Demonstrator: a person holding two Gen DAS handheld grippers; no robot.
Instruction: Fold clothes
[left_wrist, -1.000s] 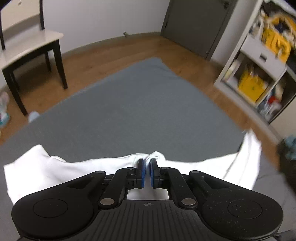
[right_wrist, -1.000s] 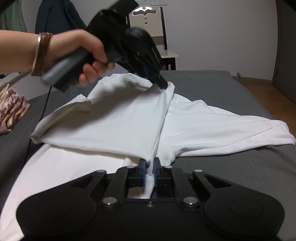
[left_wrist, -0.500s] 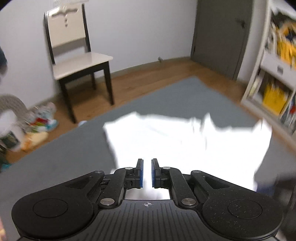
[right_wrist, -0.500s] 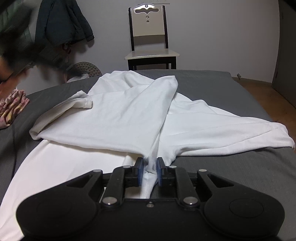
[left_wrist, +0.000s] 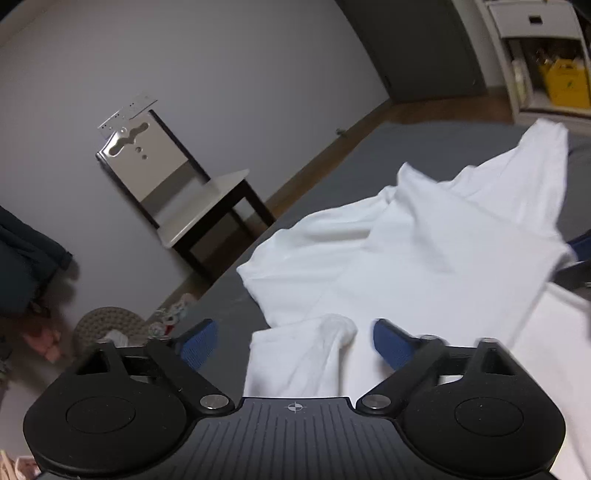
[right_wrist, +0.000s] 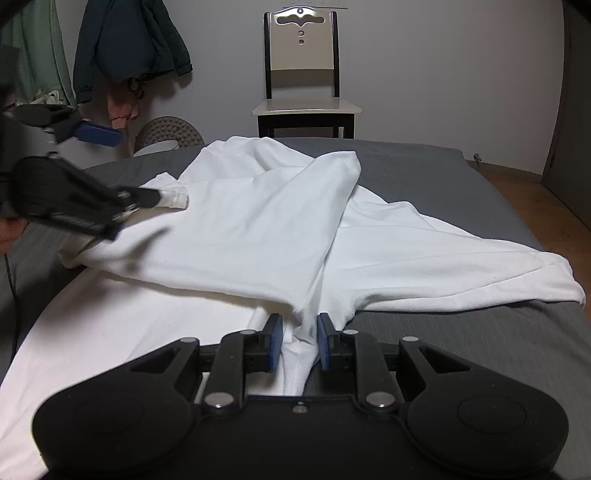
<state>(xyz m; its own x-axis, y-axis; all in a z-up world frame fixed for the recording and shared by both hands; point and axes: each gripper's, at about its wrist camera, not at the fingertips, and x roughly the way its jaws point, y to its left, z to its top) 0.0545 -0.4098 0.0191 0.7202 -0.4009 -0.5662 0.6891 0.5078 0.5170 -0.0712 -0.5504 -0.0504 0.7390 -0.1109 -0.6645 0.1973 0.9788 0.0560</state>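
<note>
My landmark is the white garment (right_wrist: 258, 221), spread across the grey bed cover (right_wrist: 424, 173).

Far left of the garment: my left gripper (left_wrist: 291, 341) has its blue pads (left_wrist: 197, 341) spread wide, gripping nothing. The sleeve cuff (left_wrist: 338, 328) lies between them, and I cannot tell if a pad touches it. From the right wrist camera that same gripper sits at the garment's left edge, one finger tip right at the cuff (right_wrist: 175, 195).

Behind the garment's left side: dark jacket (right_wrist: 125, 40) hanging on the wall, a round textured object (right_wrist: 168, 129) below it on the floor.

Middle: one panel of the garment is folded diagonally over the body, its sleeve end pointing away from me. A chair (right_wrist: 304, 77) stands against the wall behind the garment.

Near edge of the garment: my right gripper (right_wrist: 299, 341) stands narrowly parted, a bunched ridge of white cloth between the pads. I cannot tell whether they pinch it.

Right of the garment: the other sleeve (right_wrist: 480, 269) lies flat, reaching toward the bed's right edge. Wooden floor (right_wrist: 535, 199) beyond.
</note>
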